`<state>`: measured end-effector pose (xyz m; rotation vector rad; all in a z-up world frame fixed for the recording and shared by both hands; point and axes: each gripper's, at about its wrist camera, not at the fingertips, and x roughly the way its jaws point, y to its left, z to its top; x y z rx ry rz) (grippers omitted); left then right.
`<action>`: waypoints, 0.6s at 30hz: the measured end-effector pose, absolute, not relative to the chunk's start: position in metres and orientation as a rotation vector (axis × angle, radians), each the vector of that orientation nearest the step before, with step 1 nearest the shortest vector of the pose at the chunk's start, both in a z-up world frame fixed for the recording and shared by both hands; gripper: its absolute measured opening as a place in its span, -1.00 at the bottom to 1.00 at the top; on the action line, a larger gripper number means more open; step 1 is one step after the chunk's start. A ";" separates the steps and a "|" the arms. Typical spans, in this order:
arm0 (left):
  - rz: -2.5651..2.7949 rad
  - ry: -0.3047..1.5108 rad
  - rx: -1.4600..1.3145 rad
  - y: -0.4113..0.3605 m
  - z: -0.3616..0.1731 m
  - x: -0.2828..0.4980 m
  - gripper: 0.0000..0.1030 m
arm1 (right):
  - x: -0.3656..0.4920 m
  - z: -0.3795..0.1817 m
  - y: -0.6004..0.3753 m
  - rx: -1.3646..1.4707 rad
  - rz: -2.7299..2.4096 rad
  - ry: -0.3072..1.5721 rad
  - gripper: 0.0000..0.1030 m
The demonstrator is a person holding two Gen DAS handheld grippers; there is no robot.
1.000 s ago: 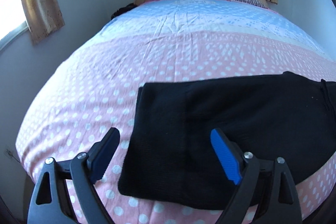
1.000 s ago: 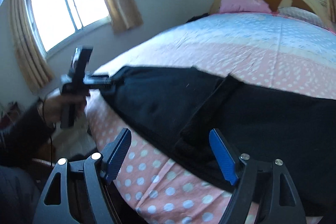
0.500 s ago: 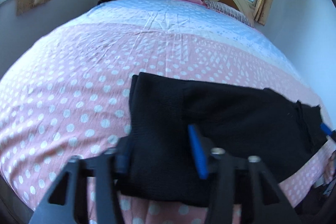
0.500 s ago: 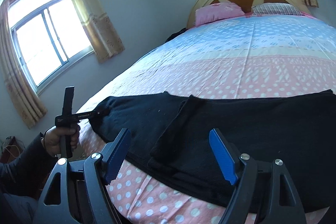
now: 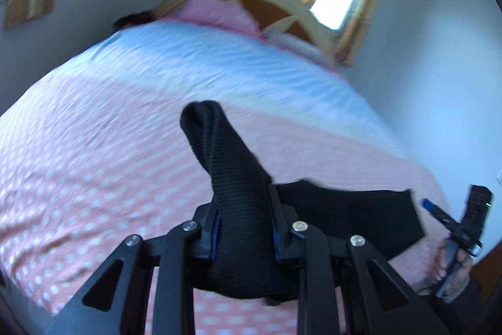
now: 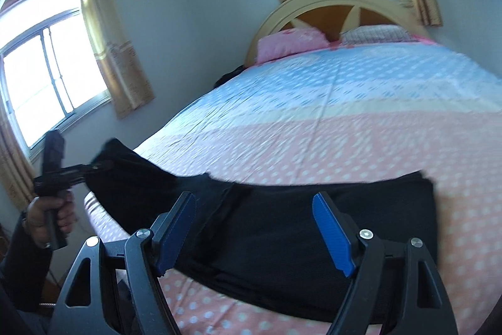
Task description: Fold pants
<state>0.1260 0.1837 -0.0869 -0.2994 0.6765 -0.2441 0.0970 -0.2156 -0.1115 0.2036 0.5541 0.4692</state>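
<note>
Half a second back the left gripper (image 5: 243, 222) had its jaws spread above the flat black pants (image 6: 282, 240); now they are clamped on one end of the fabric, which rises out of them in a bunched, ribbed fold lifted off the bed (image 5: 94, 162). From the right wrist view, that same gripper (image 6: 103, 166) appears at the far left, held in the person's left hand (image 6: 50, 215) with a dark sleeve below it, the raised end of the pants pulled up beside the window and its yellow curtain (image 6: 109, 36).

Moving rightward, the rest of the pants lies across the pink polka-dot part of the bedspread near the foot edge — a dark band with a fold line partway along. The right gripper (image 6: 254, 231) hovers over this middle stretch, its blue-padded jaws wide apart and holding nothing. Further right the pants end in a squared edge on the spread. Beyond, the blue section of the bed runs to a pink pillow (image 6: 288, 44) and an arched headboard (image 6: 345, 0).
</note>
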 end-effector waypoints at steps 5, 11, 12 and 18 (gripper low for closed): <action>-0.381 0.654 -0.293 0.124 -0.055 0.133 -0.53 | 0.090 -0.096 -0.256 0.233 0.372 0.517 0.52; -0.521 0.687 -0.213 0.041 -0.034 0.148 -0.53 | 0.089 -0.100 -0.307 0.302 0.236 0.507 0.52; -0.537 0.695 -0.196 0.028 -0.033 0.150 -0.53 | 0.089 -0.102 -0.314 0.319 0.215 0.510 0.52; -0.611 0.753 -0.114 -0.043 -0.040 0.171 -0.53 | 0.096 -0.119 -0.351 0.427 0.119 0.523 0.52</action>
